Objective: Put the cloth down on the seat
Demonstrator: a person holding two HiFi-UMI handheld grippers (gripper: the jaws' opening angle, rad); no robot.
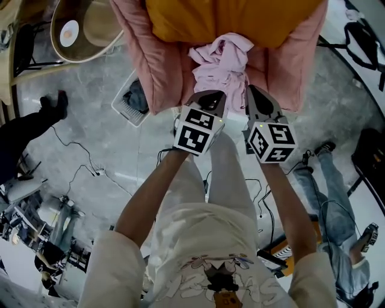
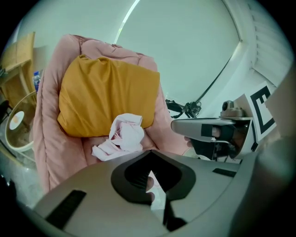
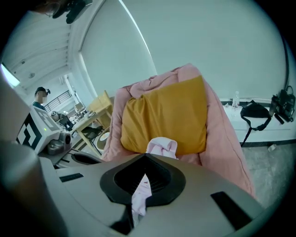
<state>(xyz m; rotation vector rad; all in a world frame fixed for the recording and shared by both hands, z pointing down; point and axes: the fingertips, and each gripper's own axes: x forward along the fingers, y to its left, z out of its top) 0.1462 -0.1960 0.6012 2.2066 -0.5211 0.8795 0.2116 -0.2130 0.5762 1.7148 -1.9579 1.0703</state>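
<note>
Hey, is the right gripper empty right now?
No, the right gripper has a strip of the pink cloth pinched between its closed jaws.

Your cloth [image 1: 222, 65]: pale pink, plain. Seat [image 1: 161, 69]: dusty pink, quilted. Cushion [image 1: 240, 18]: mustard yellow. Your left gripper [image 1: 209, 94] and right gripper [image 1: 256, 90]: grey shells, black inner pads, black-on-white square markers. Your shirt [image 1: 201, 240]: cream, cartoon print. Your trousers [image 1: 224, 171]: pale beige. Floor [image 1: 102, 135]: grey, marbled.
</note>
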